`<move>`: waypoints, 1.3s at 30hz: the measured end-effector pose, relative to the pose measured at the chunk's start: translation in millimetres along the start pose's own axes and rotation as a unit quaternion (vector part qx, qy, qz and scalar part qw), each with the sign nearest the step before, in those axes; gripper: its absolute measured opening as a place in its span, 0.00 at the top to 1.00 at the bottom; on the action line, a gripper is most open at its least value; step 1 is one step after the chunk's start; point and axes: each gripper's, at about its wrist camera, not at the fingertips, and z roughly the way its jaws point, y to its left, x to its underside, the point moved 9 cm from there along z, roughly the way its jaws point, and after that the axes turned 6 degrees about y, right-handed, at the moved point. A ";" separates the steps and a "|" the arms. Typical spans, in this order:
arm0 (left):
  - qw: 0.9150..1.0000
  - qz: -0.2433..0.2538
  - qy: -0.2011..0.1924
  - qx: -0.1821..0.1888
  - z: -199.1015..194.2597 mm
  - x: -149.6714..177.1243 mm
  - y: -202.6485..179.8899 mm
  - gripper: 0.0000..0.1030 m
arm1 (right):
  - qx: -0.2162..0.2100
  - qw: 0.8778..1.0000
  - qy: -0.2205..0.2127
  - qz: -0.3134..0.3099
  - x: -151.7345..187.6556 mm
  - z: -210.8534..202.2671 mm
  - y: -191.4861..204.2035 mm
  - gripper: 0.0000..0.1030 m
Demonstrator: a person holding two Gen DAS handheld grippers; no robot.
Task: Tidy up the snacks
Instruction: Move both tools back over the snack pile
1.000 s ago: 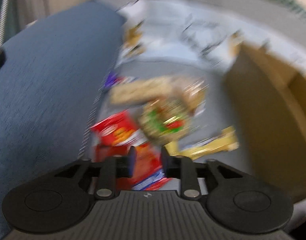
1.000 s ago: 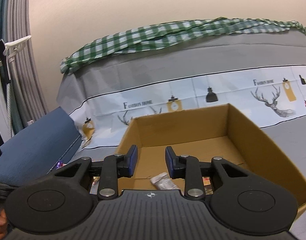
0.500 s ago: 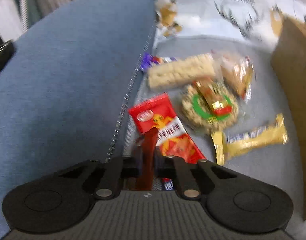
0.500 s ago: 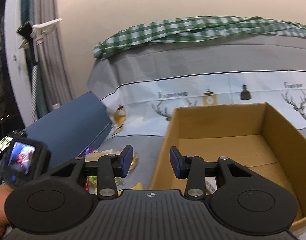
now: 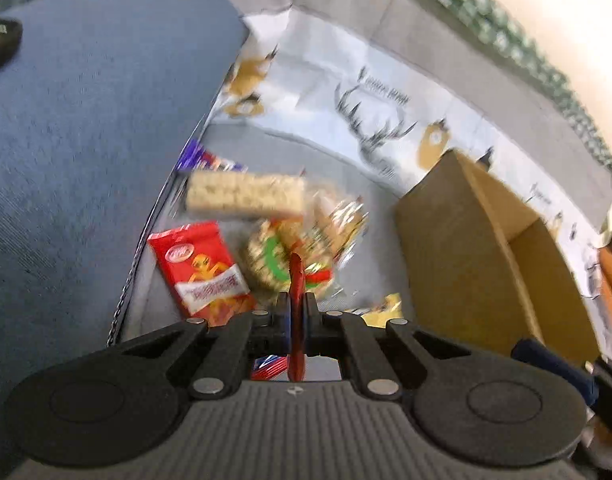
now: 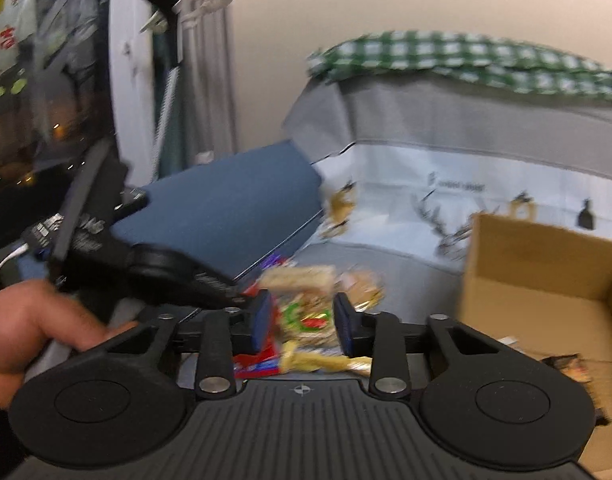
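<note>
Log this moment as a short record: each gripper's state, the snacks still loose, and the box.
left gripper: shut on a thin red packet, seen edge-on
right gripper: open, nothing between its fingers
loose snacks: red pouch, pale rice bar, round green-labelled cracker pack, yellow bar
cardboard box: open, right of the snacks
surface: grey cloth
</note>
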 end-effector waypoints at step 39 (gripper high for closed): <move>0.972 0.111 -0.165 -0.122 -129.8 -57.2 -24.9 0.57 | 0.028 0.955 0.174 0.240 45.9 146.6 -56.0 0.34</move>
